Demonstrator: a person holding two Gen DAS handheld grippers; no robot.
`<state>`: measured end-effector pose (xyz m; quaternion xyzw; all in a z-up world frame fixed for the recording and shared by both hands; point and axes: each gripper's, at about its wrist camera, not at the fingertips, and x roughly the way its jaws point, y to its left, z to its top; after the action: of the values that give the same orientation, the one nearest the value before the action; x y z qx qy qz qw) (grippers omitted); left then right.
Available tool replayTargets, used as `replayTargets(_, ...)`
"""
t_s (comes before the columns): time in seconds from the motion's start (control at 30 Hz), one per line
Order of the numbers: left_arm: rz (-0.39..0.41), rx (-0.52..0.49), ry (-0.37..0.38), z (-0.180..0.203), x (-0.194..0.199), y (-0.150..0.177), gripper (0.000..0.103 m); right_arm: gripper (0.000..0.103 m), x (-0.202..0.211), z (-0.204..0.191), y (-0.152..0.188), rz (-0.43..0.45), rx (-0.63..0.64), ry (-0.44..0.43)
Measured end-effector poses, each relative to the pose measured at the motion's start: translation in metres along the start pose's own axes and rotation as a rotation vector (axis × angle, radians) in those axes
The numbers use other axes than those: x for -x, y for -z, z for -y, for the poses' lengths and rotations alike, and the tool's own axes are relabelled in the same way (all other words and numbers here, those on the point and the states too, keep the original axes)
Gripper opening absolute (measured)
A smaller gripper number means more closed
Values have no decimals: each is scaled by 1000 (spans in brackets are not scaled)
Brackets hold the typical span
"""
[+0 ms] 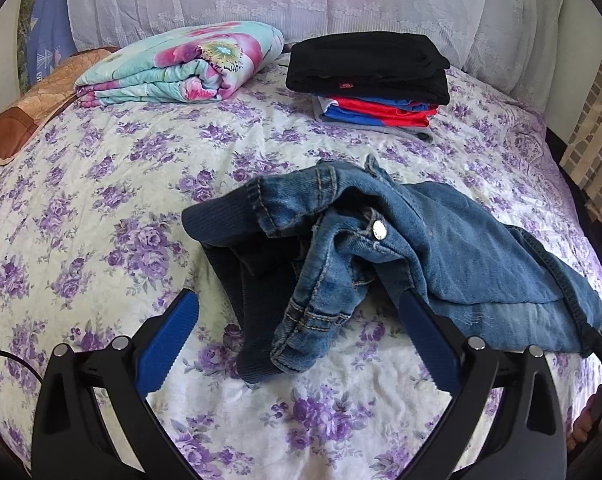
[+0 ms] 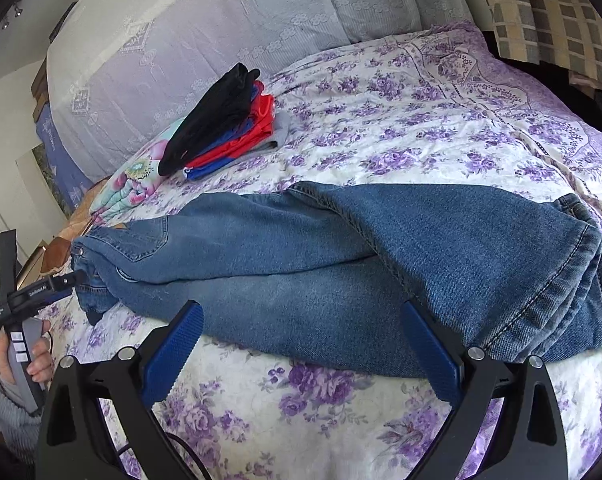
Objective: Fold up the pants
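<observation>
Jeans (image 2: 341, 272) sprawled across the floral bedspread (image 1: 101, 208), waistband (image 1: 301, 216) bunched; left gripper (image 1: 297, 344) and right gripper (image 2: 301, 344) both gaping, empty: risk of pinching bedspread with denim, dragging creases.

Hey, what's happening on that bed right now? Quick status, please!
Left tongs open, right tongs open, nothing held. Jeans lying lengthwise on bedspread, waistband end crumpled, not yet folded. Folded clothes stack well clear.
</observation>
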<state>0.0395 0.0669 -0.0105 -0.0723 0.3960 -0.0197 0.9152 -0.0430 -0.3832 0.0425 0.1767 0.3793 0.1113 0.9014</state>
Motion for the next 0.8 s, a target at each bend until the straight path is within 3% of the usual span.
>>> replayTargets(0.27,-1,17,38,-11,2,-2,98,99,-20,16,-15,-123,-30,0)
replayTargets(0.33,-19,22,30,-13,-1,-1,98,99,-23,18,-35,-111,51,55)
replayTargets(0.37,-28,26,27,-14,-3,-1,98,99,-23,20,-52,-47,138,161)
replayTargets(0.43,-39,35,26,-16,-5,-1,98,99,-20,36,-90,113,230,558)
replayTargets(0.47,-39,39,24,-17,-4,-2,98,99,-15,45,-106,136,205,596)
replayTargets(0.57,-19,52,27,-21,2,-3,98,99,13,51,-112,141,78,266)
replayTargets(0.73,-23,78,39,-24,-7,-9,98,99,14,19,-32,-35,-1,-70)
replayTargets(0.8,-39,73,43,-22,-12,-13,98,99,-1,0,-13,-113,2,-112)
